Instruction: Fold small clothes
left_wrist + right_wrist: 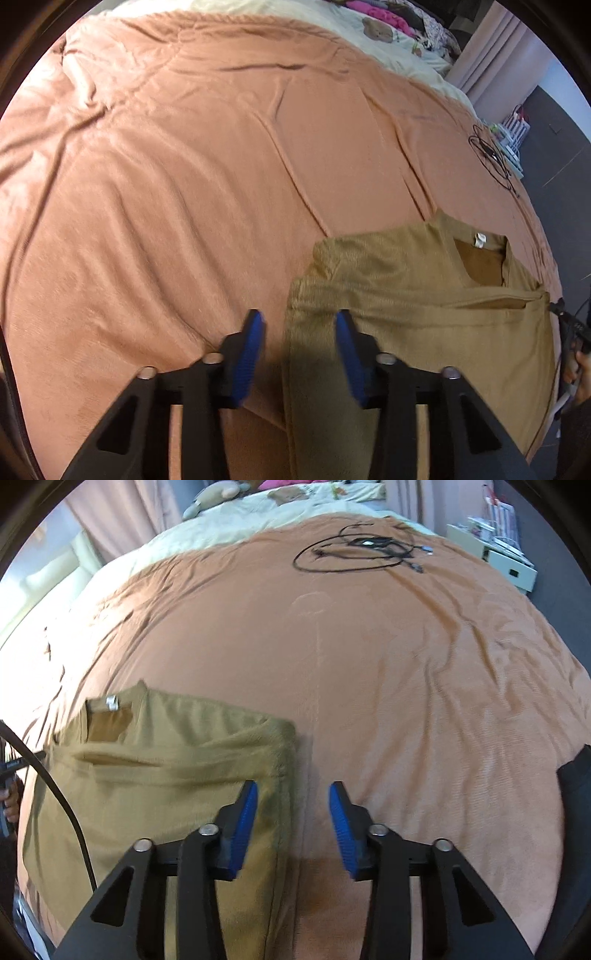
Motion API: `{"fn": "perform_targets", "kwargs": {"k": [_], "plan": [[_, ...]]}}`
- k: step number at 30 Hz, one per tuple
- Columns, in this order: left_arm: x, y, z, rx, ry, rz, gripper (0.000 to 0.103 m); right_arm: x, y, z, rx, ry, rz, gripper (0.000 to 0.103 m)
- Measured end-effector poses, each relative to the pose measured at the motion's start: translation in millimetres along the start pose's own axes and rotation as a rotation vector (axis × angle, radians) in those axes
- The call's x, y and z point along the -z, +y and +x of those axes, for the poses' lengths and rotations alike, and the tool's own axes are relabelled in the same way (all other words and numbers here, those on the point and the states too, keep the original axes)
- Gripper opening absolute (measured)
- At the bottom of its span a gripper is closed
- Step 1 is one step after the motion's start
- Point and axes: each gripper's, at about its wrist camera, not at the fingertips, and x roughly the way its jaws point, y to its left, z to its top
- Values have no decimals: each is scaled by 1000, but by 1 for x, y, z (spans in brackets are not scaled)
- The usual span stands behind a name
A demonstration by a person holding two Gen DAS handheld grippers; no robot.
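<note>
An olive-tan small shirt (424, 295) lies flat on the peach blanket (184, 184), its sides folded in and its neck label facing up. In the left wrist view my left gripper (299, 321) hovers over the shirt's left edge, jaws apart, with the edge below the gap and no pad pressing on it. In the right wrist view the same shirt (166, 768) lies at the lower left. My right gripper (293, 790) stands over its right edge, also open, one blue pad over the cloth and the other over the blanket (406, 683).
A coiled black cable (354, 550) lies on the far part of the blanket. Beyond it are a cream quilt (229, 524), a pile of pink clothes (380, 14) and a white bedside unit (506, 565). A hand (580, 369) shows at the shirt's right side.
</note>
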Motion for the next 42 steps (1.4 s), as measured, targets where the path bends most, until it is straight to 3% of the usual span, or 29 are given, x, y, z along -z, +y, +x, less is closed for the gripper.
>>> {"fn": "perform_targets", "kwargs": {"k": [1,3,5,6,17,25,32,42], "plan": [[1,2,2,3,6,-13,31,-1,2,2,-2,0,-10,29],[6,3,3,29,10,-29,16,-6,5,2,19,-14,-35,15],[9,4,-1,33,-8,-39,10,-9,8,0,38,-31,-53,1],[9,4,-4,33,-20,-37,6,-9,9,-3,38,-39,-59,1],[8,-21,-64,-17,-151,45,4,8,25,-62,53,-175,-56,0],[-17,-34,-91,-48,-242,47,4,-3,28,-83,83,-234,-17,0],[-49,-34,-73,-87,-242,35,4,-31,29,-57,88,-208,-12,0],[-73,-22,-7,-166,-145,24,4,-78,29,5,135,-116,-28,0]]}}
